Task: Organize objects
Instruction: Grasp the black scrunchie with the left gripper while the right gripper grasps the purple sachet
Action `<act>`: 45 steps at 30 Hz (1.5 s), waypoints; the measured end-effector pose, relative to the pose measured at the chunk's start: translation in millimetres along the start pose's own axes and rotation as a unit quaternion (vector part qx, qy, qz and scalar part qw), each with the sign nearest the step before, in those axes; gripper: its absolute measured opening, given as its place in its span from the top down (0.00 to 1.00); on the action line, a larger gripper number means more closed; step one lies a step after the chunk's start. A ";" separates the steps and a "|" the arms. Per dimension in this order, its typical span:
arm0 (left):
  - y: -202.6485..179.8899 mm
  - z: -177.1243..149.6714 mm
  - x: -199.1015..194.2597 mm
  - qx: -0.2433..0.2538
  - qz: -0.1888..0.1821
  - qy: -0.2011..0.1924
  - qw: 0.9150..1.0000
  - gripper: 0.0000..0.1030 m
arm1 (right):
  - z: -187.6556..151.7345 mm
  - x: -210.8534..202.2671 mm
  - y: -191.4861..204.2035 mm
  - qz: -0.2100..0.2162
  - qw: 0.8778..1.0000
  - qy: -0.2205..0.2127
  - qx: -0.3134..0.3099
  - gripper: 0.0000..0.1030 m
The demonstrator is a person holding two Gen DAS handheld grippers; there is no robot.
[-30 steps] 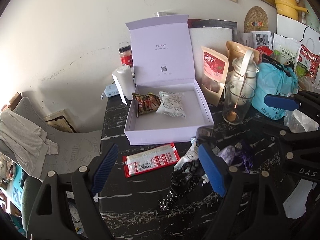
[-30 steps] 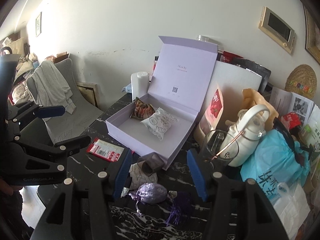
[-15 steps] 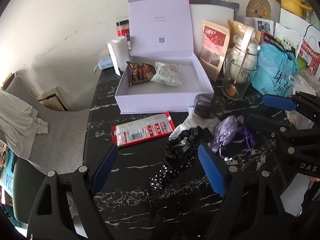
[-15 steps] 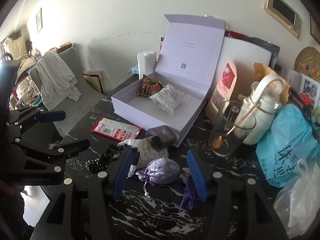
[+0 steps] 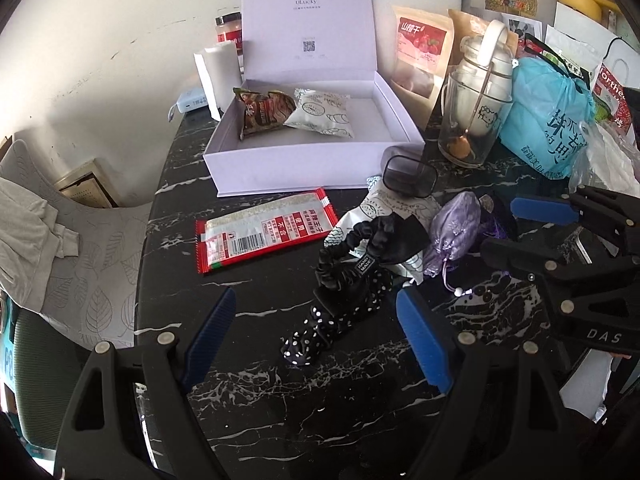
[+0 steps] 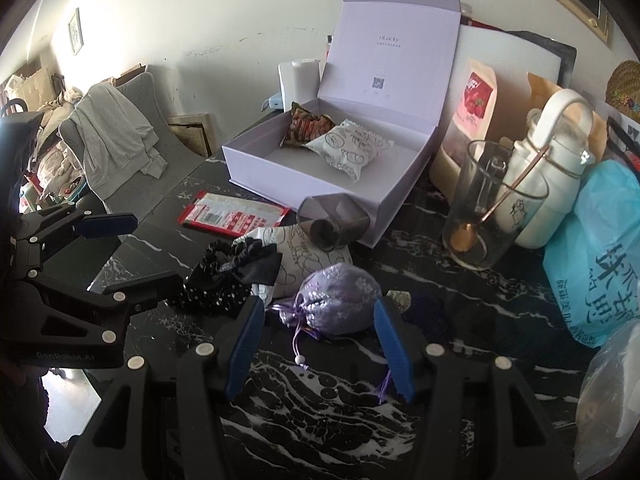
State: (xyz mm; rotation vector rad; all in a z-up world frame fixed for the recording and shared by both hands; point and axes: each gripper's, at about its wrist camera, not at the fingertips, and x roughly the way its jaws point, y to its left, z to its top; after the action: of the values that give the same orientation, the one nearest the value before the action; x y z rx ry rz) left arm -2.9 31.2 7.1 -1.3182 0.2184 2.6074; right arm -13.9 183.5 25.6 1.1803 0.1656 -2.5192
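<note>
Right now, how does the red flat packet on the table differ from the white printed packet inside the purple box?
The red flat packet lies on the black marble table, in front of the purple box; the white printed packet lies inside the box. The red flat packet is thin and flat, with a barcode; the white printed packet is puffed like a small pillow, with black line drawings. The white printed packet touches a dark snack bag; the red flat packet lies alone. Both look sealed.

Both wrist views look steeply down, close over the table (image 5: 256, 408); both share the box (image 5: 312, 168) (image 6: 280, 176) ahead.
</note>
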 end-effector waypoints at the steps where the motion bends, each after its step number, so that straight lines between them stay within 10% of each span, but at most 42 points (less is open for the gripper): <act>1: -0.1 0.2 1.6 0.000 -0.001 0.001 1.000 0.21 | -0.9 1.6 -0.6 0.002 1.000 0.001 0.000 0.44; 12: 2.3 5.4 27.4 0.003 -0.025 0.017 1.000 0.21 | -7.7 20.8 -9.1 0.014 1.000 0.008 0.006 0.24; 38: 0.9 34.8 82.2 0.034 -0.080 0.044 0.995 0.21 | 3.1 68.4 -41.7 0.064 0.996 0.050 0.037 0.18; 45: -2.5 32.4 77.6 0.040 -0.112 0.035 0.992 0.46 | -1.3 67.8 -44.1 0.089 0.993 0.051 0.050 0.25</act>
State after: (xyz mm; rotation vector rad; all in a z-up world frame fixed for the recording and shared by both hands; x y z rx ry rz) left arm -72.2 50.3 -36.6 -1.3237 0.1726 2.3451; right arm -69.0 206.9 -28.8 1.3022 -0.0397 -2.3381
